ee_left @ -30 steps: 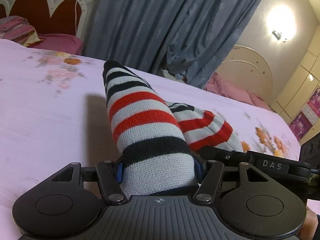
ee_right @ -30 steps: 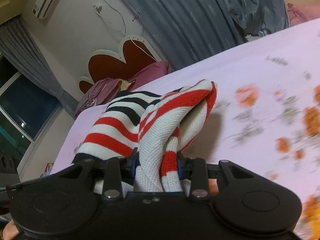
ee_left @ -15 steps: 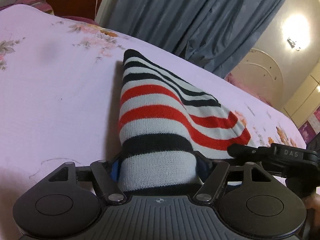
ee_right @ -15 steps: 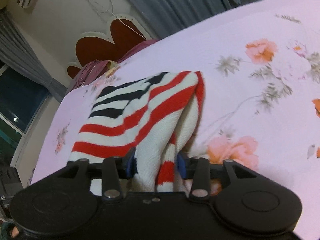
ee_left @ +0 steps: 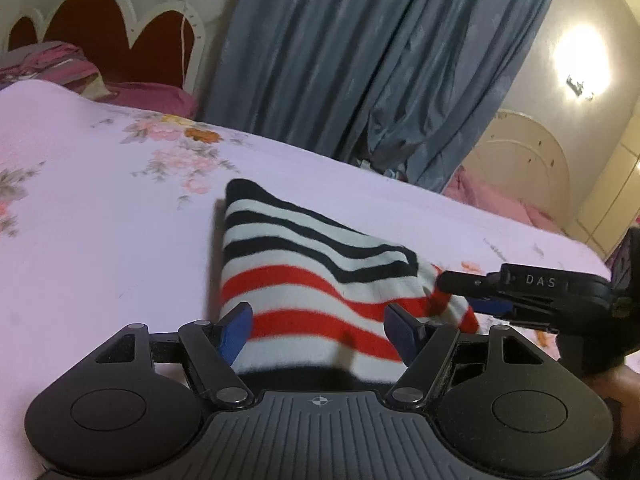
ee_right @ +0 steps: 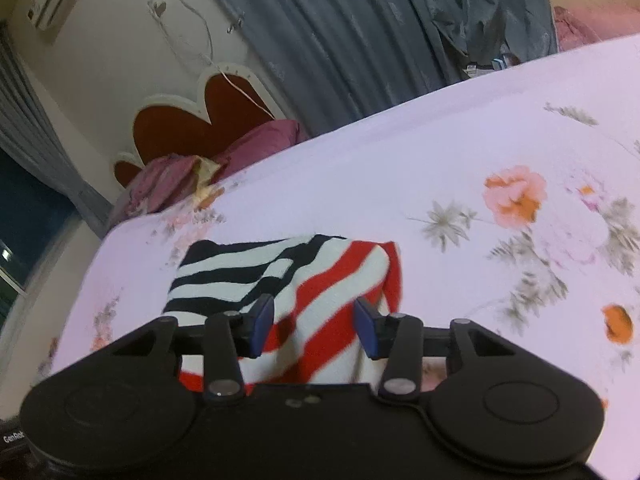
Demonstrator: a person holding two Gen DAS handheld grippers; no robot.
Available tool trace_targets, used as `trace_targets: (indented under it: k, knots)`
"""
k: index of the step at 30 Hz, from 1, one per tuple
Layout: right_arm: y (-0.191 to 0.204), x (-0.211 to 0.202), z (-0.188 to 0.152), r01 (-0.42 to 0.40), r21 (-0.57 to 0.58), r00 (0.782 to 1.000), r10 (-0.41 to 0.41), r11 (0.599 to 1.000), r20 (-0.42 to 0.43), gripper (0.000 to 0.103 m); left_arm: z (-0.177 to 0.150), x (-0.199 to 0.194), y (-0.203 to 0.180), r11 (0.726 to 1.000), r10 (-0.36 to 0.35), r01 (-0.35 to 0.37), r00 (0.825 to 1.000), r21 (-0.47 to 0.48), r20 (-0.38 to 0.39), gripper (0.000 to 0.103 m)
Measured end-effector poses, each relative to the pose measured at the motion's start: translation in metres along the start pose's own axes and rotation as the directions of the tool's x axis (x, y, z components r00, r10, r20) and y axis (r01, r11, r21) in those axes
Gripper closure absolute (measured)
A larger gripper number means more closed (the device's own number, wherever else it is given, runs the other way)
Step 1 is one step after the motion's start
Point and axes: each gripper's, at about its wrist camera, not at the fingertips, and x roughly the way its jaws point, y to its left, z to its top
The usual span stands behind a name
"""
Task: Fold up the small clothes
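Left gripper [ee_left: 316, 330]: jaws spread, released, having just opened. Right gripper [ee_right: 314, 326]: likewise parted, gripping nothing. Striped knit garment [ee_left: 304, 276] lay folded flat on the floral bedsheet [ee_left: 100, 248], directly ahead between both pairs of pads (untouched), stripes running crosswise, equally near either hand.

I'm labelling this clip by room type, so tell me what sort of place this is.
A bedroom, most likely: the work surface is a bed with a pink floral sheet, a scalloped red headboard with pillows stands behind it, and long grey curtains hang along the wall.
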Motion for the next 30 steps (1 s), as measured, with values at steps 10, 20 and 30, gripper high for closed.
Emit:
trace_targets:
  k: [10,20,30]
  knots:
    - [0.005,0.037,0.006,0.157,-0.091,0.986,-0.161,0.983,-0.042,0.077,0.005,0.022,-0.007,0.998,0.056,-0.054,0.998,0.043,-0.030,0.032]
    - [0.047,-0.045,-0.028,0.059,-0.192,0.998,-0.058,0.980,0.011,0.070,-0.014,-0.020,-0.017,0.996,0.072,-0.070,0.996,0.049,-0.054,0.032]
    - [0.047,-0.055,-0.084,0.175,-0.230,0.983,-0.182,0.957,-0.010,0.077,-0.045,-0.043,-0.025,0.989,0.100,-0.095,0.994,0.113,-0.036,0.032]
